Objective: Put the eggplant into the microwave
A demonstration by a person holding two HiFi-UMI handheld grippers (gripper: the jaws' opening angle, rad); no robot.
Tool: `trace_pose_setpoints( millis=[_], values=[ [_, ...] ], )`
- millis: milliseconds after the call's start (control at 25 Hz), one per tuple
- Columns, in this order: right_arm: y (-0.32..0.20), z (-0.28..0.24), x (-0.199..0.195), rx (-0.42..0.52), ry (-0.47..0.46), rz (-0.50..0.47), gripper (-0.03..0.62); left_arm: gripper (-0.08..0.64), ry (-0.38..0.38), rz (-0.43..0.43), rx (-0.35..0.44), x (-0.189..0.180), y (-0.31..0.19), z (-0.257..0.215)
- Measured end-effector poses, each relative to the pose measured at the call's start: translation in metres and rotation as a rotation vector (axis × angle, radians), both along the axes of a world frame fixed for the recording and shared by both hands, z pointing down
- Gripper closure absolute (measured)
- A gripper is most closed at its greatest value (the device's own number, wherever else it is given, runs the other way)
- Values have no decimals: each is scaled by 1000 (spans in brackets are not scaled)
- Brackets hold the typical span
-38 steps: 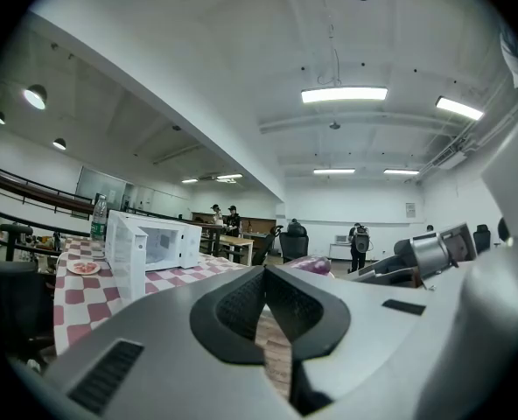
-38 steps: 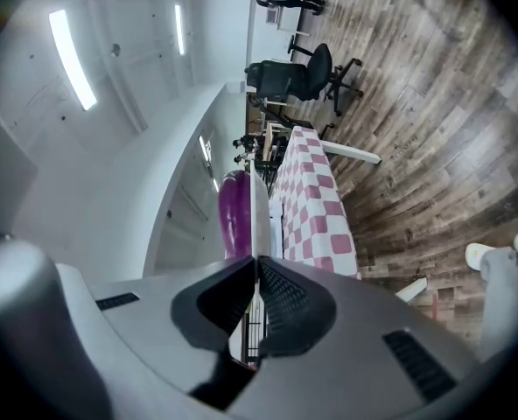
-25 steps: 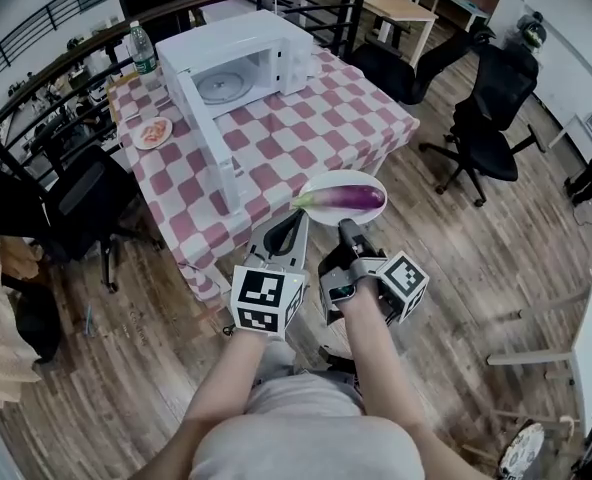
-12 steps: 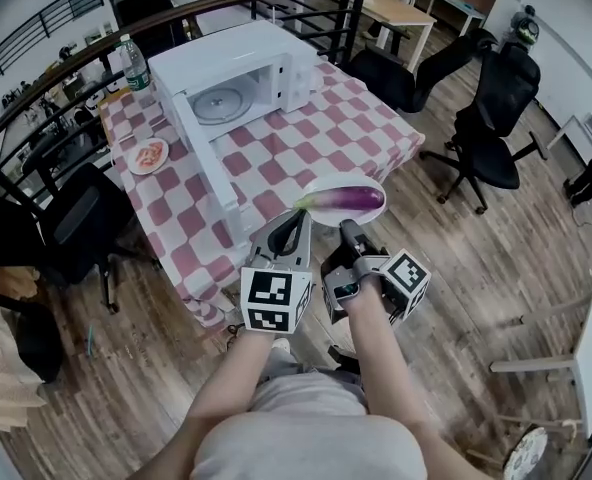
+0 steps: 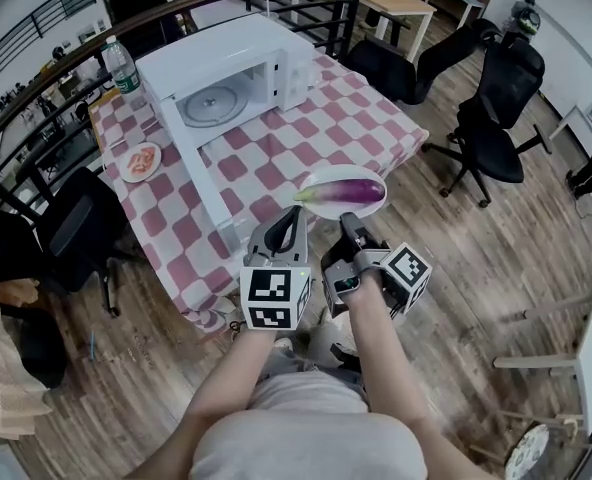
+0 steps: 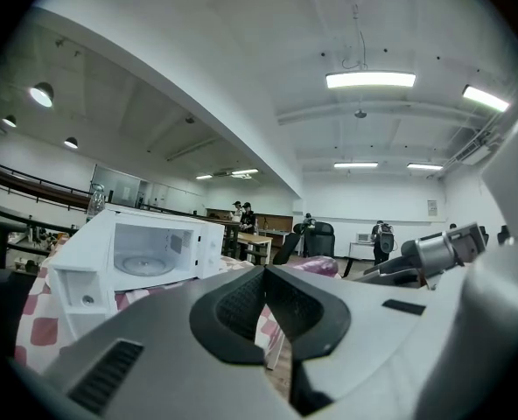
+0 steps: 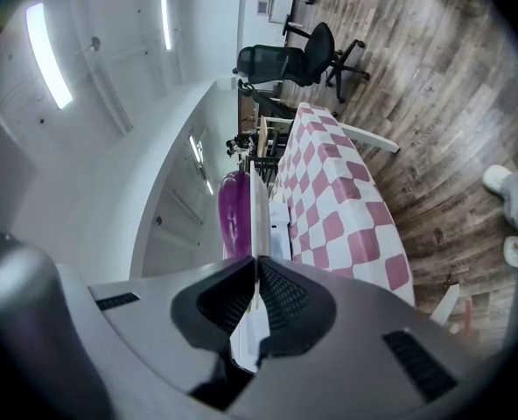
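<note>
One eggplant (image 5: pixel 348 192) on plate (image 5: pixel 336 173) in hand-held gripper (image 5: pixel 349 224)

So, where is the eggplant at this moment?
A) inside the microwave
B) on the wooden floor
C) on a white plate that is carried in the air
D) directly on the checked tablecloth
C: the eggplant lies on the white plate, whose rim the right hand-held gripper clamps, while the open microwave shows only its turntable inside.
</note>
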State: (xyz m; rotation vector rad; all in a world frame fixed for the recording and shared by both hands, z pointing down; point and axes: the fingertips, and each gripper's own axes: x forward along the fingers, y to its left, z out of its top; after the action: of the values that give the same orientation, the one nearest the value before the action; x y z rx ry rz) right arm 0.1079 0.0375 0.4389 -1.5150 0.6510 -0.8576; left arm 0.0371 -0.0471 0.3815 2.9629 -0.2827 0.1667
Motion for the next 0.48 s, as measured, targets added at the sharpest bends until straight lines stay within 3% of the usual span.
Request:
trace_pose_setpoints(
  millis=[480],
  values=[
    [-34, 12, 65, 13, -25, -73, 558, 557, -10, -101, -10, 54, -32, 9]
  ],
)
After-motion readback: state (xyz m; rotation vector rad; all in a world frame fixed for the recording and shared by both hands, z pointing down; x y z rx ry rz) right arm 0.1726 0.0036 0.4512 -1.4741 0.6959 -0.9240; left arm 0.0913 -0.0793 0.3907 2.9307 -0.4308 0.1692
